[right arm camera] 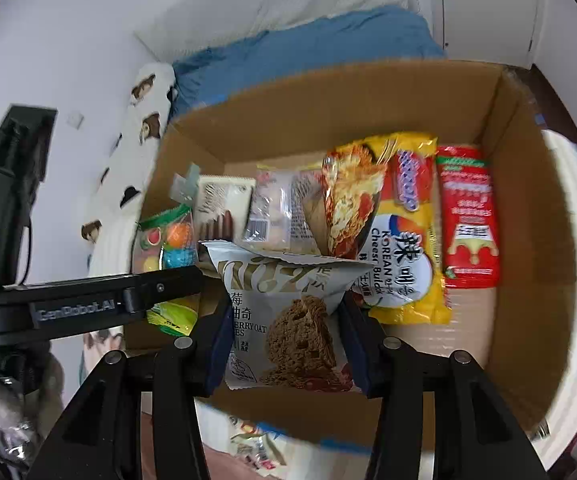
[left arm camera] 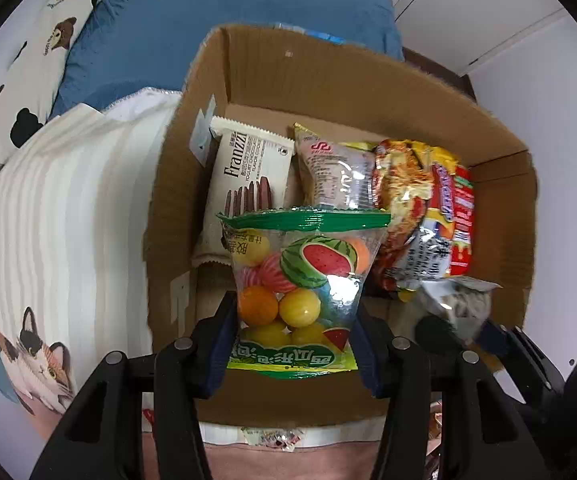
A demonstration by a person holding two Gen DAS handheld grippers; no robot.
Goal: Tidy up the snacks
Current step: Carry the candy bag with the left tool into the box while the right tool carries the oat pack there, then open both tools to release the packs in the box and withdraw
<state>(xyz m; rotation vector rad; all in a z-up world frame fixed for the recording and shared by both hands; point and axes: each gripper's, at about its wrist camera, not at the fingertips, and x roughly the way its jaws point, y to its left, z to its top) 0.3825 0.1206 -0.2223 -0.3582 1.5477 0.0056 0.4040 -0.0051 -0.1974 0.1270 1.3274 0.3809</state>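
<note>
My left gripper (left arm camera: 294,312) is shut on a clear bag of fruit-shaped gum balls (left arm camera: 300,280) with a green top seal, held above the near left part of an open cardboard box (left arm camera: 328,68). My right gripper (right arm camera: 284,312) is shut on a silver oat cookie packet (right arm camera: 288,320), held over the same cardboard box (right arm camera: 328,96). Inside lie a white Franzzi wafer pack (left arm camera: 248,176), a clear biscuit pack (left arm camera: 336,176), a yellow Korean cheese noodle pack (right arm camera: 404,240) and a red packet (right arm camera: 468,216). The left gripper (right arm camera: 88,304) with its gum bag (right arm camera: 168,236) shows at the left of the right wrist view.
The box sits on a bed with a white striped cat-print blanket (left arm camera: 68,220), a blue quilt (left arm camera: 208,20) and a bear-print pillow (left arm camera: 28,60). Loose wrappers (right arm camera: 256,444) lie just in front of the box. White cupboard doors (left arm camera: 488,12) stand behind.
</note>
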